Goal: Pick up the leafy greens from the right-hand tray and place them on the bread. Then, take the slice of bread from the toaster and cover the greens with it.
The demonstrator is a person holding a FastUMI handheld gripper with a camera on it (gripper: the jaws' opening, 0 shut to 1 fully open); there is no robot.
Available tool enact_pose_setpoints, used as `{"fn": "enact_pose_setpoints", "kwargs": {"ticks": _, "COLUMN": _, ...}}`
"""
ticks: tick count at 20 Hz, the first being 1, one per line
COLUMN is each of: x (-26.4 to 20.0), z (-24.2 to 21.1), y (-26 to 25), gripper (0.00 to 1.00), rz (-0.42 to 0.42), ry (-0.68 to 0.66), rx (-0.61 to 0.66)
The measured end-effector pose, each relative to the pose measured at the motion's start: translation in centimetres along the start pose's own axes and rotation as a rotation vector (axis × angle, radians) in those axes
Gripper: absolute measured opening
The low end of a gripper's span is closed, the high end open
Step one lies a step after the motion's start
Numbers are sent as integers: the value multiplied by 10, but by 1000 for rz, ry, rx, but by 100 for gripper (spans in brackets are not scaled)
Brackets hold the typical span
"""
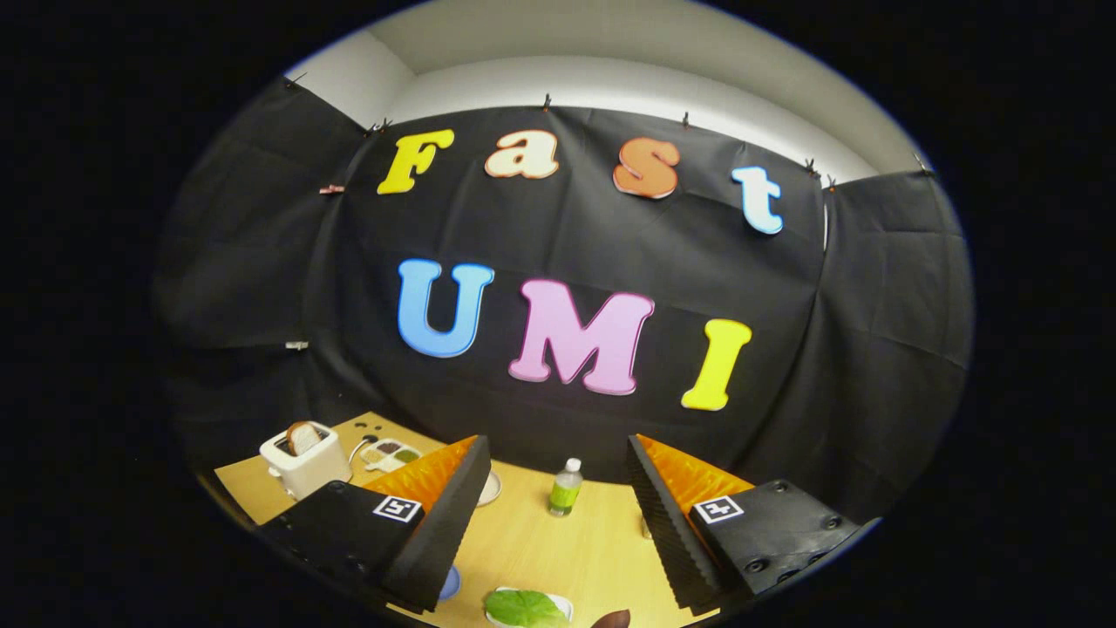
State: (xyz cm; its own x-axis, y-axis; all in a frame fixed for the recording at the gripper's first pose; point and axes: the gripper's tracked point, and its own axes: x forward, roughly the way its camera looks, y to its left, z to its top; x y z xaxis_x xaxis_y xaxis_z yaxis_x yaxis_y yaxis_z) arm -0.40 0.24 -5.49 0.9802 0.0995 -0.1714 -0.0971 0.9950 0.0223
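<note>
Gripper view: the two-finger gripper (558,515) w/ black ribbed pads and orange backing hangs above a pale wooden tabletop (540,541), fingers spread wide apart, nothing between them. Low in the gap between the fingertips lies a green leafy vegetable piece (523,607) on a small white tray (563,604), partly cut off, so the tray's shape is hard to judge. Just beside it, a dark brown rounded item (612,619), prob. food, too cropped to tell. Beyond the fingers, near mid-table, stands a small clear plastic bottle w/ green label and white cap (566,487). Off to the left, beyond the left finger, sits a white toaster (305,460) w/ a brown-crusted bread slice (302,437) standing upright in its slot. Next to the toaster, a white divided dish (390,453) w/ brown and green fillings. A white round plate edge (491,488) shows just past the left finger.
</note>
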Motion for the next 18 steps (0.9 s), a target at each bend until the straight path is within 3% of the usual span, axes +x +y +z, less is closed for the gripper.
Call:
{"fn": "enact_pose_setpoints", "kwargs": {"ticks": 6, "x": 7, "z": -119, "y": 1, "gripper": 97, "rz": 69, "ry": 241, "rx": 49}}
{"fn": "enact_pose_setpoints", "kwargs": {"ticks": 14, "x": 5, "z": -281, "y": 13, "gripper": 94, "rz": 138, "ry": 490, "rx": -30}}
{"fn": "enact_pose_setpoints", "kwargs": {"ticks": 18, "x": 7, "z": -341, "y": 18, "gripper": 91, "rz": 169, "ry": 611, "rx": -50}}
